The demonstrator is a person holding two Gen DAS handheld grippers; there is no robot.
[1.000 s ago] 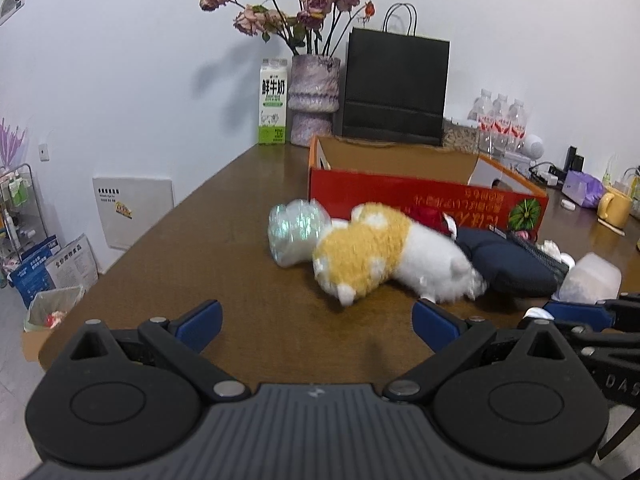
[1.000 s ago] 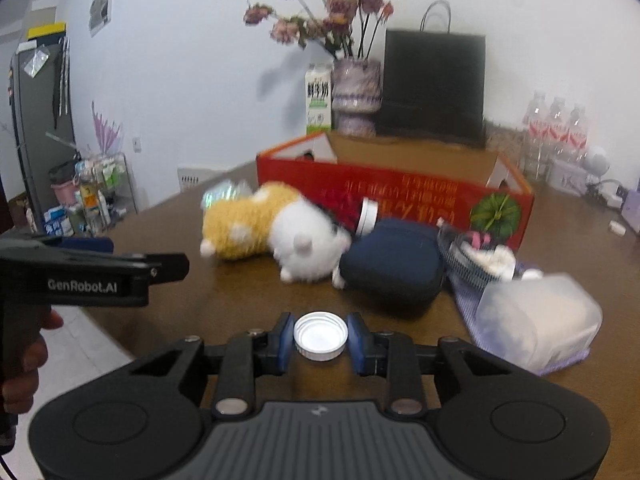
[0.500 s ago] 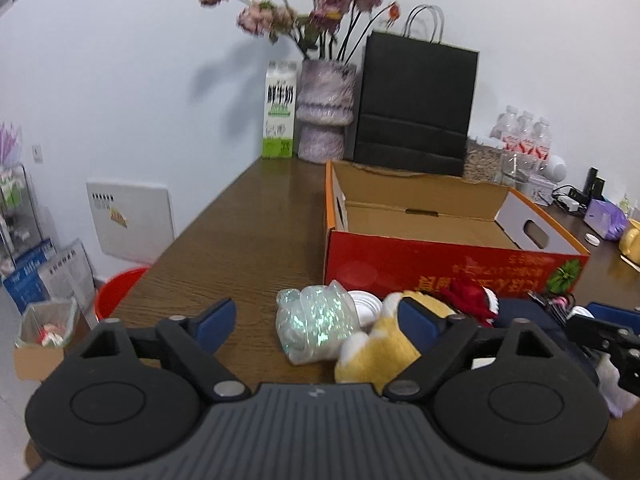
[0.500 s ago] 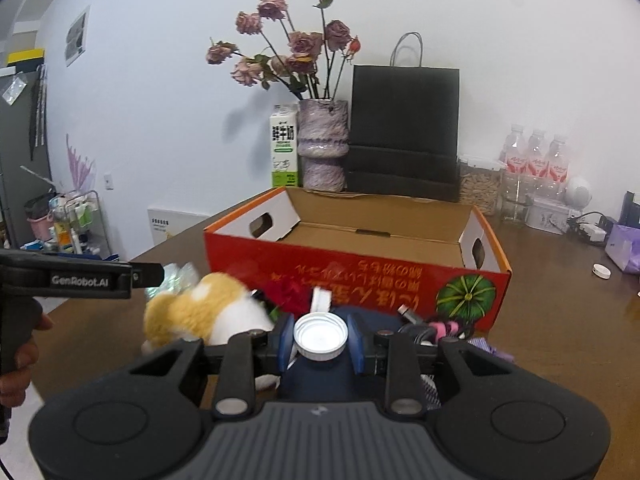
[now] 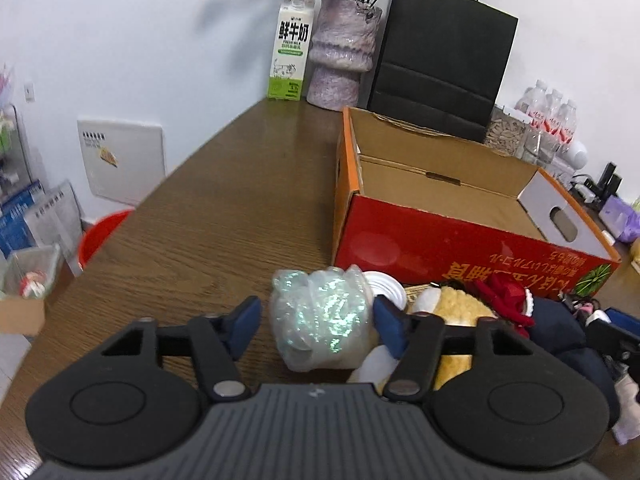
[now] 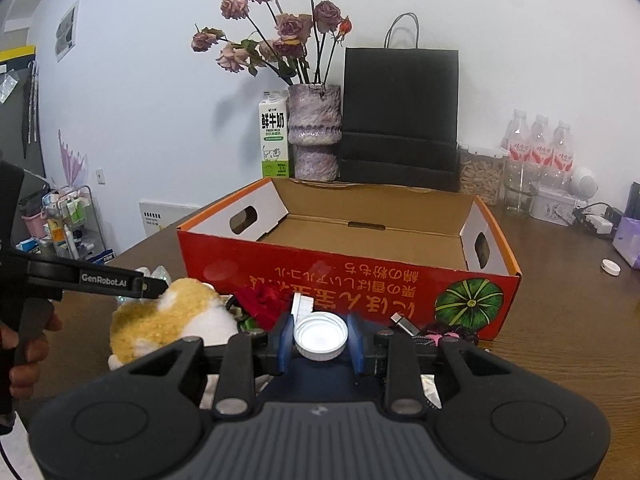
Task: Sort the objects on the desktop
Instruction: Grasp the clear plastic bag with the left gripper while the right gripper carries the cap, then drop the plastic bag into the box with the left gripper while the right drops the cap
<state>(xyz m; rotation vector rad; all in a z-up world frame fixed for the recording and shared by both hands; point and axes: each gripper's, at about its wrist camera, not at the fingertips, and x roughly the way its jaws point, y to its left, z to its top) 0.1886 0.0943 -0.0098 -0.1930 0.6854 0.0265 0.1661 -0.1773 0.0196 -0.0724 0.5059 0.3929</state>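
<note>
A crumpled iridescent plastic bag [image 5: 320, 312] lies on the brown table in front of the open red cardboard box [image 5: 440, 240]. My left gripper [image 5: 318, 322] straddles the bag with its jaws closing. The right pad touches the bag and the left pad stands a little off it. A yellow and white plush toy [image 5: 452, 308] lies right of the bag, beside a dark navy pouch [image 5: 560, 328]. In the right wrist view my right gripper [image 6: 320, 338] is shut on a white bottle cap [image 6: 320, 336], just in front of the box's red wall [image 6: 348, 276]. The box is empty inside.
A milk carton [image 5: 290, 48], a vase of dried roses [image 5: 340, 52] and a black paper bag [image 5: 440, 64] stand behind the box. Water bottles [image 6: 540, 152] and a loose white cap [image 6: 610, 267] are at the right. A red bucket [image 5: 104, 236] stands on the floor at the left.
Both grippers moved forward toward the box. The left jaws narrowed from wide open to straddle the plastic bag. The right gripper kept the white cap.
</note>
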